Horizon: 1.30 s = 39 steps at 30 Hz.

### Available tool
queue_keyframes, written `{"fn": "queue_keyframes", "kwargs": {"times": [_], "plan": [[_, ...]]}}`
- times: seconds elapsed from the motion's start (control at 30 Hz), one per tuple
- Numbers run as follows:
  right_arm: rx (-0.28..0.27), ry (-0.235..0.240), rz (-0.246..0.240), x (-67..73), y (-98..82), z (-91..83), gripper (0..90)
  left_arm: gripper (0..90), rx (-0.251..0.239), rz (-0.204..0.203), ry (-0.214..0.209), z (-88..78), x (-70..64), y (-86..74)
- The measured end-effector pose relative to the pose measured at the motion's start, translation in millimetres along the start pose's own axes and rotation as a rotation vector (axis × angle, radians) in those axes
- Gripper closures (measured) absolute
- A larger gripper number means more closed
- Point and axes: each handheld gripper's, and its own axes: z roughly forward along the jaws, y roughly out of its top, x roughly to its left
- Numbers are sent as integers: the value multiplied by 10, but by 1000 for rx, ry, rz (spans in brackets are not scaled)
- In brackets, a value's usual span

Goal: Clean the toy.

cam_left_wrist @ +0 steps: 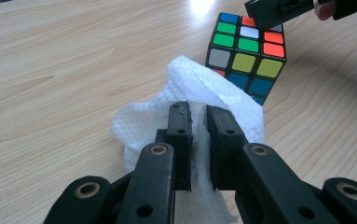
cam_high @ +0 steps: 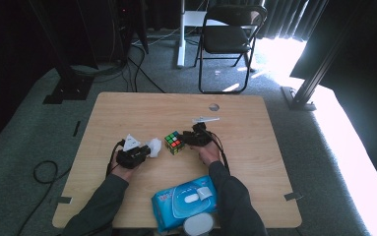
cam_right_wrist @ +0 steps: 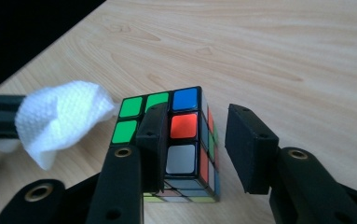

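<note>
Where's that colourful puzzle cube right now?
In the high view the cube sits on the table near its middle, between the white tissue and the right claw.

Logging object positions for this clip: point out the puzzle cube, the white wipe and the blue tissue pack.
puzzle cube (cam_right_wrist: 184,126), right gripper view, orange top sticker.
white wipe (cam_left_wrist: 204,88), left gripper view, upper fold.
blue tissue pack (cam_high: 176,204), high view, top face.

cube (cam_high: 174,142) x1 | tissue (cam_high: 154,146) x1 | wipes pk (cam_high: 183,202) x1 | chair (cam_high: 228,37) x1
</note>
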Motion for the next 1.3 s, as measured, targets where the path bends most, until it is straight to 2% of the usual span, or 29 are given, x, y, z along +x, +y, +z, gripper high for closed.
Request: {"fn": "queue_keyframes", "kwargs": {"times": [0.13, 0.3, 0.37, 0.4, 0.7, 0.8, 0.9, 1.07, 1.23, 1.27, 1.3], "plan": [[1, 40, 37, -9, -5, 1, 696, 809, 0, 0, 0, 0, -1, 2], [-4, 79, 106, -70, -22, 9, 691, 809, -2, 2, 1, -7, 2, 4], [-6, 85, 118, -79, -29, 10, 689, 809, -4, 0, 1, -10, 4, 4], [-15, 101, 148, -105, -45, 14, 685, 809, -5, -1, 1, -12, 4, 4], [-56, 144, 275, -224, -104, -1, 688, 809, -6, 0, 3, -19, 3, 5], [-80, 134, 313, -266, -120, -35, 705, 809, -5, -2, 3, -16, 5, 2], [-91, 102, 317, -296, -123, -83, 717, 809, -3, -1, 2, -13, 6, 1], [-100, 69, 294, -283, -146, -145, 727, 809, -4, -1, 2, -6, 2, -1], [-106, 54, 284, -280, -174, -178, 732, 808, -3, 0, 2, -6, -2, 0], [-112, 44, 287, -282, -177, -187, 803, 808, -4, -1, 2, -7, -2, 0], [-111, 27, 289, -289, -184, -200, 815, 808, -4, 0, 2, -7, 0, 0]]}}
